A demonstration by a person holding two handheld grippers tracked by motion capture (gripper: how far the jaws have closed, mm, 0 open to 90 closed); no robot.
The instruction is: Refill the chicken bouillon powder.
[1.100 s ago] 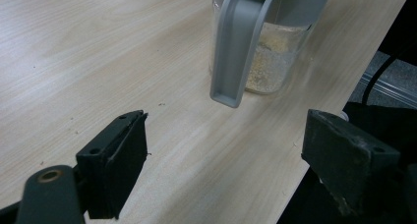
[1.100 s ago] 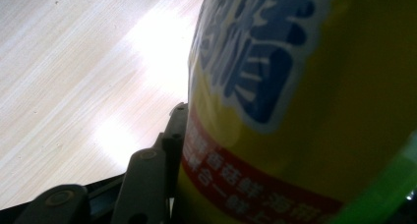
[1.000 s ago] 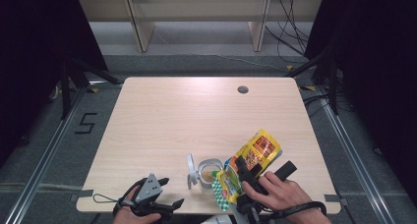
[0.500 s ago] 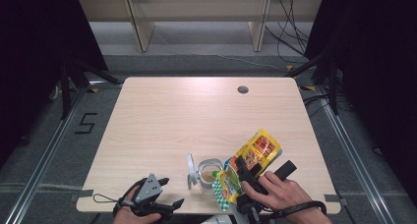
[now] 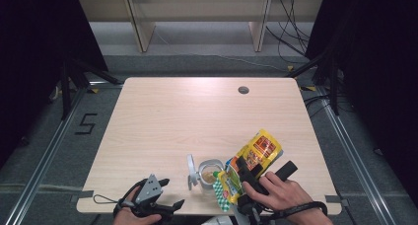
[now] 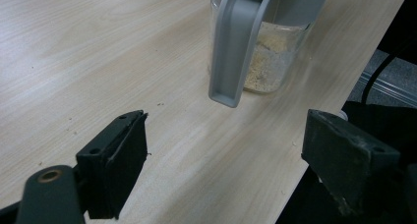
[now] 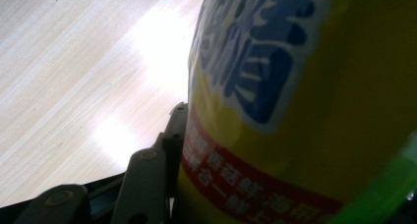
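Observation:
A clear glass jar [image 5: 210,173] with beige powder in the bottom stands near the table's front edge; its grey lid [image 5: 191,171] is swung open to the left. In the left gripper view the jar [image 6: 275,57] and the lid [image 6: 236,42] are just ahead of the jaws. My left gripper [image 5: 170,195] rests open at the front edge, left of the jar, with nothing between its fingers. My right gripper [image 5: 242,169] is shut on a yellow snack pouch [image 5: 256,153], held tilted just right of the jar. Up close, the pouch [image 7: 305,111] presses against one finger [image 7: 169,135].
The light wood table [image 5: 197,116] has a round cable hole [image 5: 243,90] at the back right. Its front edge runs close under both hands. Dark floor with cables surrounds the table, and a shelf stands beyond the far edge.

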